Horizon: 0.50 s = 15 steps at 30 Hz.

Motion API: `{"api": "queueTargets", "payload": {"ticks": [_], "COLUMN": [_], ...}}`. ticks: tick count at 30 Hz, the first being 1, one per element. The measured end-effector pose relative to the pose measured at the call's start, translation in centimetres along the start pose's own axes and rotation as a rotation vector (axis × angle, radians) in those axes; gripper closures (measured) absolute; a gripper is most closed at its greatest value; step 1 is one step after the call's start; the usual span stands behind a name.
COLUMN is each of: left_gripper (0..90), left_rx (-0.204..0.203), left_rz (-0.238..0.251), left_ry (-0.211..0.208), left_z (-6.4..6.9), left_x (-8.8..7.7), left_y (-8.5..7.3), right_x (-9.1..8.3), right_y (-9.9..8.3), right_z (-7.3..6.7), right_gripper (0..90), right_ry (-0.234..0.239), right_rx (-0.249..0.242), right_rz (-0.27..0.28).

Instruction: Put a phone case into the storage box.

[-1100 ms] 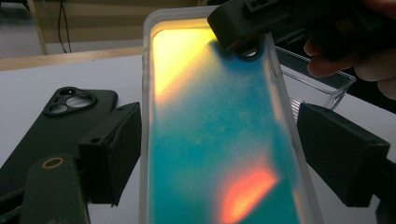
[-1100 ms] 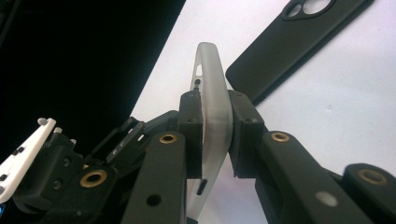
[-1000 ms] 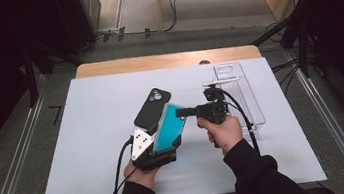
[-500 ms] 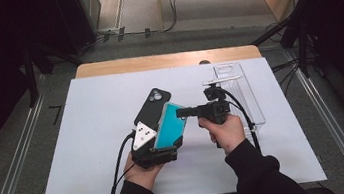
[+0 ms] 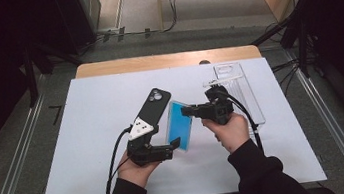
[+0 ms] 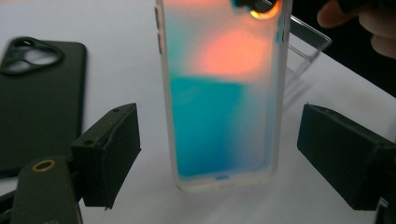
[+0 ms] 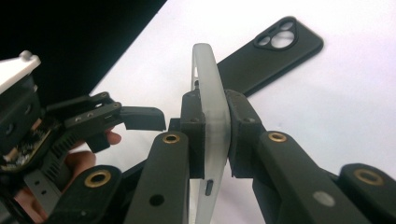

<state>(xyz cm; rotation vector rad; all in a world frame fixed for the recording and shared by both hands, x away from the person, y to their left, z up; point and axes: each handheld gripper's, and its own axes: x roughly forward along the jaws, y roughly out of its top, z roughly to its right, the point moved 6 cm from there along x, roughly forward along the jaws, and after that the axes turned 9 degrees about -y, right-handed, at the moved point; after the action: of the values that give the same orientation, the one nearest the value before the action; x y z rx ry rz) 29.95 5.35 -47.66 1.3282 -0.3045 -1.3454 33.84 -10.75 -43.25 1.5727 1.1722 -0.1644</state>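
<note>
A phone in a frosted clear case (image 5: 180, 125), its face glowing blue, stands tilted on edge over the white table. My right gripper (image 5: 193, 110) is shut on its upper edge; in the right gripper view the pads (image 7: 192, 135) pinch the case's thin side (image 7: 210, 93). My left gripper (image 5: 169, 148) points at the phone from the left, open. In the left gripper view the phone (image 6: 219, 93) stands between the two jaws, and neither jaw touches it. A black phone case (image 5: 152, 107) lies flat behind the left gripper, camera cutout at its far end.
A clear plastic box or tray (image 5: 236, 86) lies at the table's right, behind my right hand. The white sheet (image 5: 89, 138) covers the table, with a wooden edge at the back. Cables trail from both grippers toward the front edge.
The phone has shifted slightly to the right with the right gripper and stands a little more upright. The left gripper has turned a little in place.
</note>
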Motion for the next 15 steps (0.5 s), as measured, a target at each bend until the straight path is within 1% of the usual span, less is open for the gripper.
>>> {"api": "queueTargets", "payload": {"ticks": [1,3,4,6,7,8,10,12,15], "left_gripper": [14.0,14.0,14.0,14.0,14.1,14.0,14.0,14.0,14.2], "left_rx": [-0.004,-0.021,-0.033,-0.041,-0.042,-0.034,-0.015,-0.002,-0.01], "left_rz": [-0.018,-0.038,-0.041,-0.059,-0.065,-0.076,-0.091,-0.105,-0.108], "left_ry": [-0.005,-0.035,-0.044,-0.058,-0.06,-0.066,-0.049,-0.052,-0.085], "left_z": [-0.1,-0.2,-0.3,-0.5,-0.5,-0.6,-0.8,-0.9,-1.1], "left_x": [0.0,0.1,0.1,0.0,-0.1,-0.2,-0.4,-0.7,-1.2], "left_y": [-0.1,-0.2,-0.1,-0.1,0.0,0.0,0.1,0.3,0.6], "right_x": [0.0,-0.2,-0.2,-0.3,-0.4,-0.5,-0.6,-0.9,-1.4], "right_y": [0.0,0.0,0.0,0.0,-0.1,-0.1,-0.2,-0.4,-0.5], "right_z": [-0.1,-0.4,-0.5,-0.6,-0.7,-0.7,-0.7,-0.8,-1.0], "right_gripper": [76.8,76.8,76.8,76.8,76.8,76.8,76.8,76.8,76.8], "right_ry": [-0.011,-0.027,-0.024,-0.019,-0.019,-0.017,-0.012,-0.004,0.016], "right_rx": [-0.022,-0.055,-0.069,-0.093,-0.104,-0.124,-0.175,-0.222,-0.279], "right_rz": [0.005,0.008,0.014,0.023,0.024,0.028,0.034,0.041,0.052]}}
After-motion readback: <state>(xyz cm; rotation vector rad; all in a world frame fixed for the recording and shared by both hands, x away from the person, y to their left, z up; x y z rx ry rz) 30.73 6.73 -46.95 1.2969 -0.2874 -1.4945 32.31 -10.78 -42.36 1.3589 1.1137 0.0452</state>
